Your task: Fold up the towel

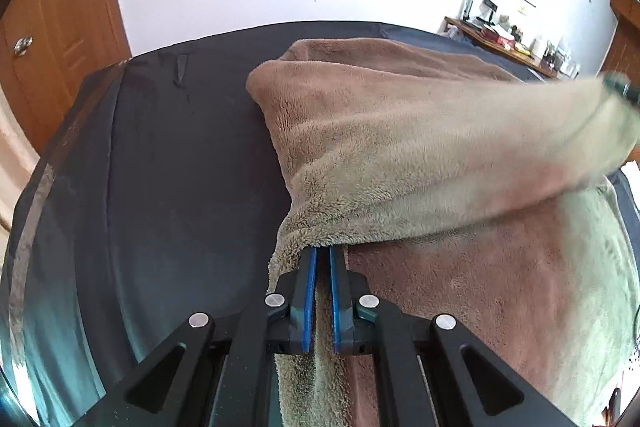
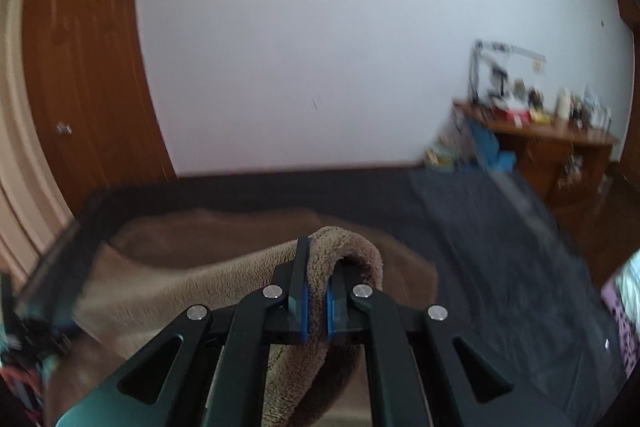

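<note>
The fold is in progress: the left gripper (image 1: 323, 255) and the right gripper (image 2: 318, 267) are each clamped tight on an edge of the brown towel (image 1: 400, 131), and the raised layer spans between them above the part lying flat on the dark table cover (image 1: 160, 167). The next move probably requires lowering both held corners onto the flat half, edges aligned, before release. No brand, label or writing is readable.
</note>
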The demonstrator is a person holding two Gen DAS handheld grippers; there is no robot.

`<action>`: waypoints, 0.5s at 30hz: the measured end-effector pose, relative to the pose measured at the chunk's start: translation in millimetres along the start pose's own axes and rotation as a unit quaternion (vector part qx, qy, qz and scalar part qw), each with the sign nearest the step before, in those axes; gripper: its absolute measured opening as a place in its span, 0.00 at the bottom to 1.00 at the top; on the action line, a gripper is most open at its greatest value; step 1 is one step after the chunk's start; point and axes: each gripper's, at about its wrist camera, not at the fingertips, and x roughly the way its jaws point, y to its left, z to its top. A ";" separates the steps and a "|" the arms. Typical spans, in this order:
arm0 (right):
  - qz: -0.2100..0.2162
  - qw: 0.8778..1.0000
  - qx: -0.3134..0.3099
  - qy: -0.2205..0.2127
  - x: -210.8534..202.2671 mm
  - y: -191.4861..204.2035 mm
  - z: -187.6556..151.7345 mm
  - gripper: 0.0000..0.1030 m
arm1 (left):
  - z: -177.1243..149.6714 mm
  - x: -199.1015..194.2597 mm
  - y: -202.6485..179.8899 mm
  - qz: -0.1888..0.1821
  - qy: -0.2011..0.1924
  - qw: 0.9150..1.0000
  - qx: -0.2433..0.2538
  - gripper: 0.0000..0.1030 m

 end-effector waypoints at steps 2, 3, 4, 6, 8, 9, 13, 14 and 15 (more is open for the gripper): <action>0.008 0.999 0.013 0.036 13.3 -17.0 -23.3 0.07 | 6.1 6.8 1.6 -0.005 0.006 1.000 -0.001 0.07; 0.016 0.998 0.022 0.052 21.2 -24.4 -33.9 0.07 | 7.6 9.3 4.8 -0.008 0.008 1.000 -0.002 0.07; 0.023 0.997 0.030 0.068 28.6 -30.6 -43.0 0.09 | 9.0 11.7 8.0 -0.011 0.010 1.000 -0.004 0.07; 0.033 0.995 0.037 0.091 39.7 -38.1 -57.0 0.17 | 10.1 11.4 9.7 -0.018 0.014 1.000 -0.006 0.07; 0.044 0.993 0.040 0.102 43.5 -44.3 -68.8 0.33 | 9.8 11.0 10.5 -0.018 0.015 1.000 -0.004 0.07; 0.050 0.992 0.043 0.103 43.0 -47.8 -72.4 0.36 | 9.7 10.8 10.9 -0.018 0.016 1.000 -0.003 0.07; 0.040 0.994 0.059 0.080 31.4 -63.6 -80.1 0.76 | 7.9 7.9 10.6 -0.011 0.017 1.000 -0.007 0.07; 0.034 0.995 0.065 0.070 25.5 -68.2 -79.3 0.76 | 8.3 8.0 11.3 -0.010 0.017 1.000 -0.010 0.07; 0.031 0.995 0.068 0.063 20.2 -72.1 -78.1 0.76 | 8.7 7.8 12.0 -0.009 0.016 1.000 -0.014 0.07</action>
